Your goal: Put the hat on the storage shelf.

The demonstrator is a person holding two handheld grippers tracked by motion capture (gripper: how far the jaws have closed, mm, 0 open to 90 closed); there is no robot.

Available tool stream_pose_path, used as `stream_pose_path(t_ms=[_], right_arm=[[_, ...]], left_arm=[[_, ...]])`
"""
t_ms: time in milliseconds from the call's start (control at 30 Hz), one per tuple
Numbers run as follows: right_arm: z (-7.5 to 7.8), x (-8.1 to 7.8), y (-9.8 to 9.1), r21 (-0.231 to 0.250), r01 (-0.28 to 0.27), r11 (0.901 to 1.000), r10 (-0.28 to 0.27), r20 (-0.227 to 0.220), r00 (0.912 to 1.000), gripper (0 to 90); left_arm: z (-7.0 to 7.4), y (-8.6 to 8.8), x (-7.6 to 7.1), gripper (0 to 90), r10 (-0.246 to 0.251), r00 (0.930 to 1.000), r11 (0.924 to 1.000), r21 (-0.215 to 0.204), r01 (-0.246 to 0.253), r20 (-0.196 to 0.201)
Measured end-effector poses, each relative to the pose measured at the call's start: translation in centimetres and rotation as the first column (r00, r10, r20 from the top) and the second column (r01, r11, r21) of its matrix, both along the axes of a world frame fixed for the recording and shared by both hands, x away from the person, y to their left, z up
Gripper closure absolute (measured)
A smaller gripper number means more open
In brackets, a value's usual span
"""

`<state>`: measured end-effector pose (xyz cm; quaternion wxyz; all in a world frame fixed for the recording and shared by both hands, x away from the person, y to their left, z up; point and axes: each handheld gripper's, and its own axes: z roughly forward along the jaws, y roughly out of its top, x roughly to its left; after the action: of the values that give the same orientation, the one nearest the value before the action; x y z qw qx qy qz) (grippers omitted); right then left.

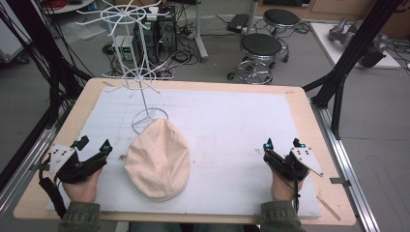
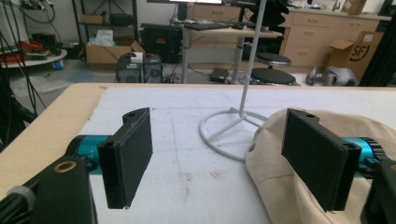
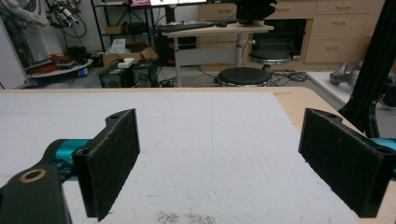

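Note:
A beige flat cap lies on the white mat, its far edge against the ring base of a white wire hat stand. My left gripper rests just left of the cap, open with nothing between its jaws. In the left gripper view the cap sits behind the right jaw and the stand's ring base lies ahead. My right gripper is open over bare mat near the table's right side, well apart from the cap. The right gripper view shows the mat between wide-spread jaws.
The mat covers a wooden table with bare wood along its edges. Black frame posts stand at the right and cables hang at the left. Stools and computer boxes stand on the floor beyond the far edge.

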<state>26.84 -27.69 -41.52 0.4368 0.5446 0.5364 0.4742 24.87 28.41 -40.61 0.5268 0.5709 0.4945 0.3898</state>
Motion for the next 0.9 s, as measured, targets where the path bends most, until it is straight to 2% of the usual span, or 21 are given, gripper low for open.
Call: stream_pose_path(t_ms=[367, 500, 733, 900], right_arm=[[0.0, 0.0, 0.0, -0.001, -0.004, 1.0, 0.004, -0.002, 1.0, 11.6], [0.0, 0.0, 0.0, 0.001, -0.003, 1.0, 0.003, -0.004, 1.0, 11.6], [0.0, 0.0, 0.0, 0.002, -0.003, 1.0, 0.003, -0.003, 1.0, 11.6], [0.0, 0.0, -0.1, 0.002, -0.002, 1.0, 0.002, -0.002, 1.0, 11.6]], left_arm=[[-0.1, -0.8, 0.4, 24.4, -0.033, 0.999, 0.9995, 0.002, 0.033, -0.031], [-0.4, -1.4, 0.6, 24.1, -0.055, 0.9967, 0.9983, 0.017, 0.056, -0.06], [-0.7, -2.6, 1.1, 23.7, -0.109, 0.9854, 0.9936, 0.015, 0.112, -0.131], [-1.1, -3.3, 1.3, 23.6, -0.12, 0.9753, 0.9917, 0.022, 0.127, -0.185]])
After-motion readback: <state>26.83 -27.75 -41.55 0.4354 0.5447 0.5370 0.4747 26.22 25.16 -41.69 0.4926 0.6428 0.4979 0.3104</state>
